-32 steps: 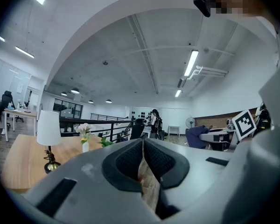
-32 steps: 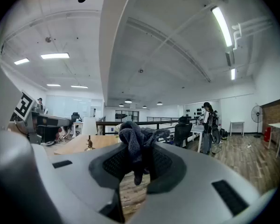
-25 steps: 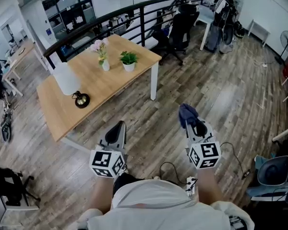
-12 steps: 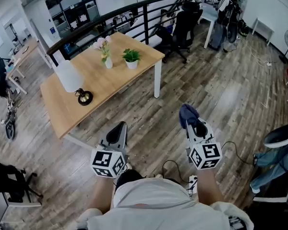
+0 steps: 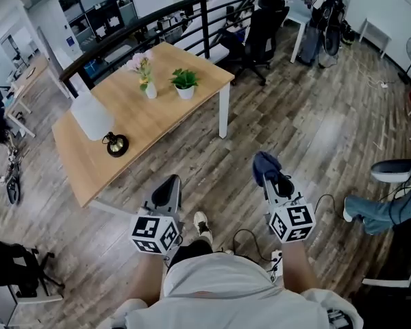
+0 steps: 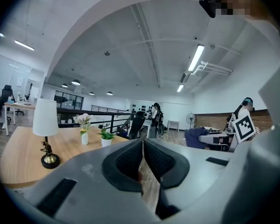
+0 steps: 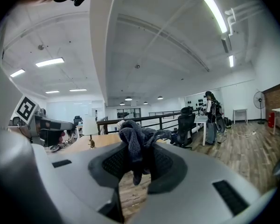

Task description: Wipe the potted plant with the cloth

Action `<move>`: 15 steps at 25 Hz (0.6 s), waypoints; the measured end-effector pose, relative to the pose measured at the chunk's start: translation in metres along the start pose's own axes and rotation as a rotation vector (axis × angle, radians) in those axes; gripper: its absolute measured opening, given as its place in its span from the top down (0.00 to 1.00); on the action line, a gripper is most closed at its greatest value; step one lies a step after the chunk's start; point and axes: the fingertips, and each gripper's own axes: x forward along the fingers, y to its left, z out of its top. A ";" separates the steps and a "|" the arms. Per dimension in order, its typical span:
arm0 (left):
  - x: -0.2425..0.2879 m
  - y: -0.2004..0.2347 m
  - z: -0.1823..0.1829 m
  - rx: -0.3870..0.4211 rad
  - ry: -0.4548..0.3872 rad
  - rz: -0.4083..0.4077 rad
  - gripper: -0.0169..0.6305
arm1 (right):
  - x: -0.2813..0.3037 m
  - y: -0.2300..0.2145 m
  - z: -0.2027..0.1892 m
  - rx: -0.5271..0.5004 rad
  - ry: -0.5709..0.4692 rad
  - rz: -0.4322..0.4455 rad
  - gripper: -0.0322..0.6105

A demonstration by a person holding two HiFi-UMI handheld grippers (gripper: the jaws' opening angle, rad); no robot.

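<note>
The person stands on the wooden floor (image 5: 308, 136), well apart from the tabletop (image 5: 157, 125), with both grippers held low in front of the body. The right gripper (image 5: 272, 178) is clamped on a dark blue cloth (image 5: 265, 166) — the fabric bunches up above the jaws, and in the right gripper view a fold hangs down between them. The left gripper (image 5: 167, 189) holds nothing; its jaws are pressed together, leaving only a thin slit. The potted plant (image 5: 184, 84) stands upright in a white pot near the far edge of the tabletop, just beside a small vase (image 5: 151, 91) of pale flowers. Further along the same tabletop, toward the person's left, sits a lamp (image 5: 92, 115) with a white shade. Beyond the tabletop runs a black railing (image 5: 204, 19), with an office chair (image 5: 257, 36) near it.
</note>
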 end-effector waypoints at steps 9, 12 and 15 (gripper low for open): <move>0.089 0.050 0.021 -0.024 -0.012 -0.066 0.94 | 0.084 -0.024 0.029 -0.030 0.025 -0.049 0.73; 0.114 0.076 0.029 -0.025 -0.018 -0.077 0.94 | 0.121 -0.020 0.036 -0.050 0.042 -0.049 0.73; 0.134 0.102 0.034 -0.036 -0.013 -0.087 0.94 | 0.154 -0.015 0.047 -0.060 0.050 -0.050 0.73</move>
